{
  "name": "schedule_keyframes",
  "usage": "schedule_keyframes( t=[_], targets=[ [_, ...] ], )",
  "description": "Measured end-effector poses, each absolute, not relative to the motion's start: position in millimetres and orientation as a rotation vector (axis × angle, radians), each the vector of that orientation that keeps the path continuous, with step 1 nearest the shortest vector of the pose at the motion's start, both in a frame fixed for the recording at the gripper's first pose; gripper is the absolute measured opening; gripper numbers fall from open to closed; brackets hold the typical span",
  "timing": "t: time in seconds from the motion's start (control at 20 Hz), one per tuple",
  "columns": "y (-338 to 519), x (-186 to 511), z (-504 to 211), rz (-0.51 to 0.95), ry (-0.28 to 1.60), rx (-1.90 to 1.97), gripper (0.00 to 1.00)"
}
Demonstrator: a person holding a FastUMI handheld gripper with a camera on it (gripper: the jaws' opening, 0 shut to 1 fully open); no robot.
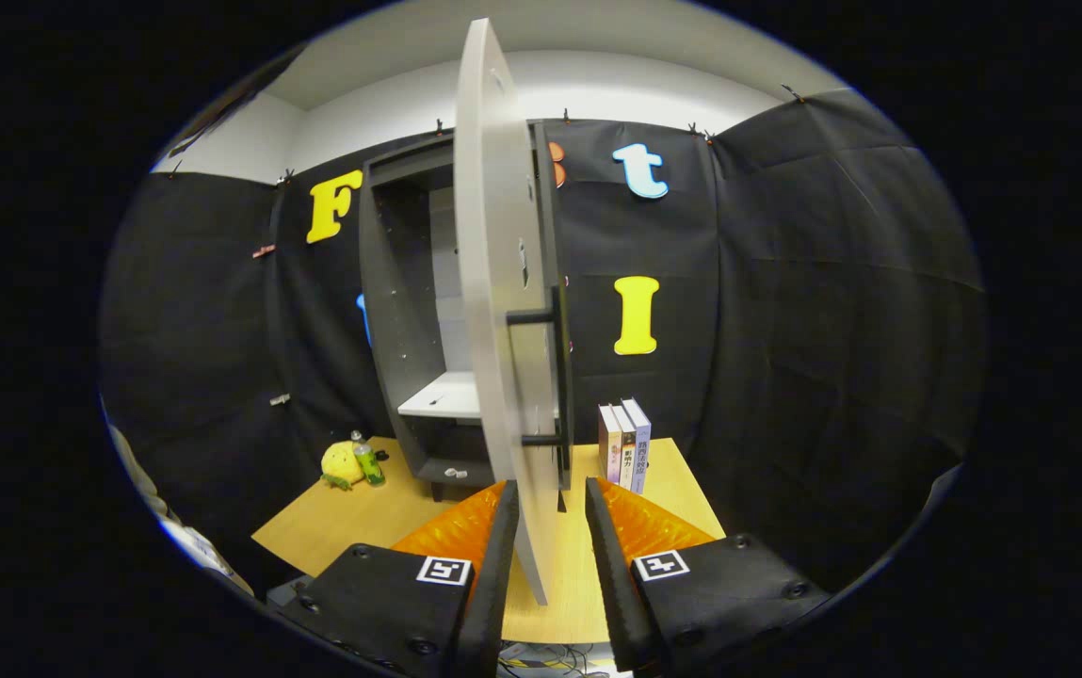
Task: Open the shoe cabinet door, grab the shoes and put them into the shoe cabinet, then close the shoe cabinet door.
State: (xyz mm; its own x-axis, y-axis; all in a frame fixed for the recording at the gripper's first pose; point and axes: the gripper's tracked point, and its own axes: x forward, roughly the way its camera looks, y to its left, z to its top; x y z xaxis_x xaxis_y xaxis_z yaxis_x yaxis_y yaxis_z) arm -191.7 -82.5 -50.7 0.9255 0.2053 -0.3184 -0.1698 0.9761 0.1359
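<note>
**Claw straddles the edge of the swung-out cabinet door**

Here is the claw [548, 499], fingers apart, and the bottom edge of the shoe cabinet door [503, 311] runs right down into the gap between them. The left finger [500, 556] sits close beside the door's face; the right finger [605, 556] stands clearly off it, with bare wood showing between. Neither finger can be seen pressing on the panel, so it is spread around the door, not clamped on it.

The door is pale grey and seen nearly edge-on, reaching from between the fingertips to well above them. A black bar handle [555, 367] stands out on its right-hand face, just beyond the right finger.

Behind the door stands the shoe cabinet [399, 311], dark grey and open. Inside, a white shelf [442, 395] crosses the lower part with nothing visible on its exposed surface; the tall compartment above it shows only its back wall and rows of peg holes. A lower compartment under the shelf is too dark to read.

Out on the tabletop [352, 527], left of the cabinet, a yellow plush toy [341, 463] touches a small green bottle [368, 461]. To the right, three books [624, 444] stand upright, just beyond the right finger.
</note>
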Motion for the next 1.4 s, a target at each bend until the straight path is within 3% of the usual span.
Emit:
schedule_keyframes(
  t=[0.1, 0.15, 0.2, 0.35, 0.55, 0.9, 1.2, 1.3, 1.4],
  targets=[
    [-66, -215, -74, 0.289, 0.409, 0.016, 0.61],
    [-53, -224, -83, 0.341, 0.429, -0.014, 0.78],
    [-37, -232, -90, 0.391, 0.451, -0.026, 0.82],
    [6, -244, -119, 0.516, 0.542, -0.028, 0.78],
    [50, -234, -170, 0.556, 0.64, -0.029, 0.93],
    [139, -209, -288, 0.544, 0.837, 0.08, 0.92],
    [153, -177, -393, 0.31, 0.97, 0.117, 0.9],
    [160, -173, -419, 0.281, 0.997, 0.102, 0.8],
    [166, -167, -442, 0.244, 1.011, 0.099, 0.78]
  ],
)
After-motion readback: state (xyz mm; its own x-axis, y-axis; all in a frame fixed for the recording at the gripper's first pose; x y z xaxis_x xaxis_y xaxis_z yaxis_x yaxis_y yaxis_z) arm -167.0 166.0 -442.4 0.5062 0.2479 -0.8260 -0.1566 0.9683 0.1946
